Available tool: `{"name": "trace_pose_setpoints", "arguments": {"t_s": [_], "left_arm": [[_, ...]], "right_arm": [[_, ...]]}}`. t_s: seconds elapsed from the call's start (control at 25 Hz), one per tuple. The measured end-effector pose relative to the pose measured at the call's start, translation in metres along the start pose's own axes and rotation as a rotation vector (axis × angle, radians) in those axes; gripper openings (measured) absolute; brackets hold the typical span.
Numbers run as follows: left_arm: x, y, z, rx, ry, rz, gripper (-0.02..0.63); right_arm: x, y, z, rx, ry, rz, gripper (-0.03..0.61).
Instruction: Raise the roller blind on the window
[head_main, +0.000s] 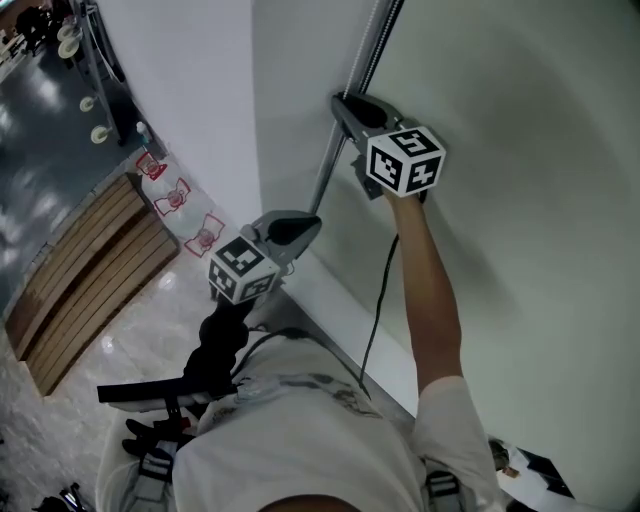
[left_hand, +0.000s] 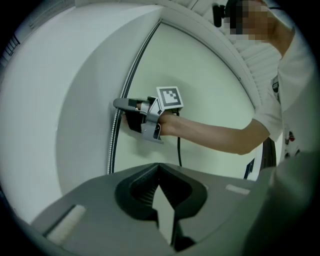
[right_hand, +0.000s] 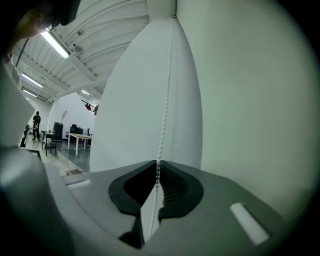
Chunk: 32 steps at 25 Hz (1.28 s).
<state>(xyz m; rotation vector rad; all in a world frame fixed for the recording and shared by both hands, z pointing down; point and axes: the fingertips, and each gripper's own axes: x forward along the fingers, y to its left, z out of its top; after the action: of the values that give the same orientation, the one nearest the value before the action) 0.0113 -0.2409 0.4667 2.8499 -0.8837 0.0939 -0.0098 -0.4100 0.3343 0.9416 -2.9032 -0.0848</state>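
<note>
Reaching high up the blind's left edge with the right gripper (head_main: 345, 108), arm at full stretch, since that is where the bead chain (right_hand: 164, 100) hangs along the frame. Jaws a little apart, with the chain threaded straight through the gap and no sign of the pads pressing on it; set up for a fresh bite, by the look of it.

Lower down with the left gripper (head_main: 303, 227), close to the chain's bottom stretch and just above the sill (head_main: 345, 305). Only a narrow slit between its jaws, nothing in it, the chain off to its left. Probably held there for its turn in a hand-over-hand pull.

Roller blind (head_main: 520, 150) down over the window, filling the right side.

Room to move: a long straight run of chain to pull along. Tight sideways, hemmed in by white wall (head_main: 190, 90) and blind fabric. Little space under the lower gripper, so short strokes likely.
</note>
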Motion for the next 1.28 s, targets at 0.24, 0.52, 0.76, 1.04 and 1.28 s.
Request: {"name": "trace_pose_setpoints", "arguments": {"t_s": [0.24, 0.52, 0.76, 1.04, 1.28], "left_arm": [[-0.003, 0.013, 0.007, 0.013, -0.015, 0.052, -0.003], [-0.001, 0.017, 0.011, 0.028, -0.024, 0.079, 0.014], [0.010, -0.004, 0.022, 0.047, -0.061, 0.003, 0.109], [0.019, -0.017, 0.034, 0.064, -0.101, -0.023, 0.199], [0.014, -0.055, 0.045, -0.007, -0.194, -0.276, -0.003]], "right_arm": [[-0.025, 0.038, 0.010, 0.012, -0.042, 0.104, 0.012], [-0.075, 0.107, 0.022, 0.043, -0.024, 0.274, 0.012], [-0.100, 0.157, 0.033, 0.050, -0.021, 0.385, 0.012], [-0.118, 0.178, 0.040, 0.041, -0.007, 0.410, 0.012], [-0.126, 0.188, 0.044, 0.039, -0.029, 0.456, 0.012]]}}
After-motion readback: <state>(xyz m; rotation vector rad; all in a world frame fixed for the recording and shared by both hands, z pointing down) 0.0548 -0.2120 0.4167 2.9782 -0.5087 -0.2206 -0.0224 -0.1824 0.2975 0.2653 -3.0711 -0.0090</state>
